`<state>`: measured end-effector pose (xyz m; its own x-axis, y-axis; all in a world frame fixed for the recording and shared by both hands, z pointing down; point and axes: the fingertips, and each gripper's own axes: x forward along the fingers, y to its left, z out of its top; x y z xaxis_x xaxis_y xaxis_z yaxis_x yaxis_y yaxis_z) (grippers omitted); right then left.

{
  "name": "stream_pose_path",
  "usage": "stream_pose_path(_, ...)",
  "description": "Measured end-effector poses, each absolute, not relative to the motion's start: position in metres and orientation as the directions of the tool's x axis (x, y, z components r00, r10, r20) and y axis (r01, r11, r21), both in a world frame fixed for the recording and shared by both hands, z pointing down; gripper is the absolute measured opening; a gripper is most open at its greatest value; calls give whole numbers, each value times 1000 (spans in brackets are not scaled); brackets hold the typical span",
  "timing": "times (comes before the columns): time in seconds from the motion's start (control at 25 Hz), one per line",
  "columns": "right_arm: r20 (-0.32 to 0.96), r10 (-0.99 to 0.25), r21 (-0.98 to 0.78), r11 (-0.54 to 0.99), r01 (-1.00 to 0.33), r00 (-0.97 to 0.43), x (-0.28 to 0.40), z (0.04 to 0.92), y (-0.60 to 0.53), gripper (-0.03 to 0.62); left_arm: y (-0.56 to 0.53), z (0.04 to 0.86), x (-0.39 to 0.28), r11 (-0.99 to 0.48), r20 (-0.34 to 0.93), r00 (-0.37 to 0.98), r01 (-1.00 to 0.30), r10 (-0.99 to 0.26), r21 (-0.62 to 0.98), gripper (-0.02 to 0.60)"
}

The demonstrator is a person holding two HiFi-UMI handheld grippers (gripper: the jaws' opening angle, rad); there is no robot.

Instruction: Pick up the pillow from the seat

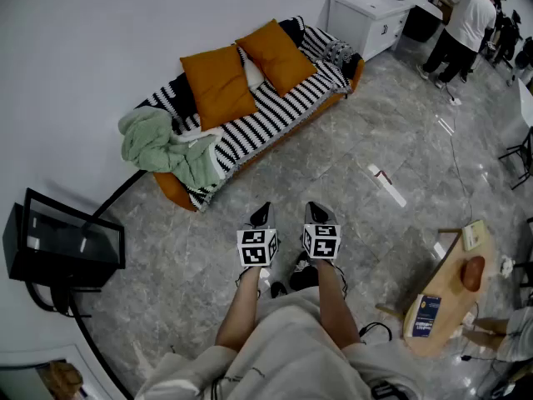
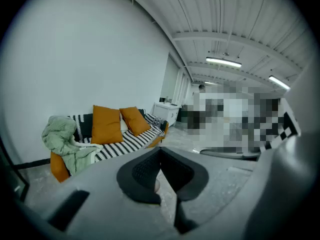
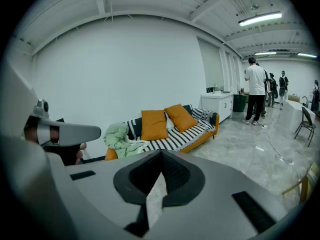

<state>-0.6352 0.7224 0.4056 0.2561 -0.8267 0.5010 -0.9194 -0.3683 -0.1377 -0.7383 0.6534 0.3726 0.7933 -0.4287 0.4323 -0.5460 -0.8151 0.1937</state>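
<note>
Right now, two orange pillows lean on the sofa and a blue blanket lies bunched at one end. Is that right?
Not quite: the blanket is pale green, not blue, as the head view shows. The rest holds: two orange pillows lean on the sofa, and the blanket lies bunched at one end.

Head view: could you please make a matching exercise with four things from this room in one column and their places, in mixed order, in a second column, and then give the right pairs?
Things:
1. green blanket
2. orange pillows
3. white cabinet
4. wooden table

Places:
A. leaning on the backrest of the sofa
B. at the picture's lower right
C. heaped on the sofa's left end
D. against the wall, beyond the sofa's right end

Pairs: 1-C, 2-A, 3-D, 4-B.
</note>
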Motion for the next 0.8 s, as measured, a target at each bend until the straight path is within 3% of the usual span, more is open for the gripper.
stream_pose_path(0.8,450,-859,-113,-326,-939,244,-508,382,631,8,562,353,-613,-802,417,768,-582,-487,135,8)
